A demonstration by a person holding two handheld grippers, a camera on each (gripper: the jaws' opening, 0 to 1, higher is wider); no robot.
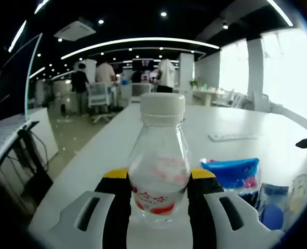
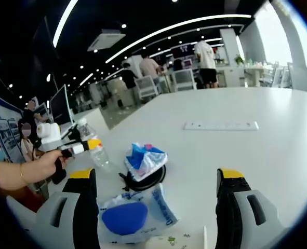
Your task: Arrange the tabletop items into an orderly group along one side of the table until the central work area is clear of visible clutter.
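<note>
Clear plastic bottle, white screw cap, red label: upright on the long white worktop near its edge, pinched between the black-padded fingers of the left gripper. Blue tissue pack: just beside the bottle. Clear pouch with blue round insert: between the spread fingers of the right gripper, untouched. Crumpled blue-white wrapper: resting on a black disc. White power strip: well apart.
</note>
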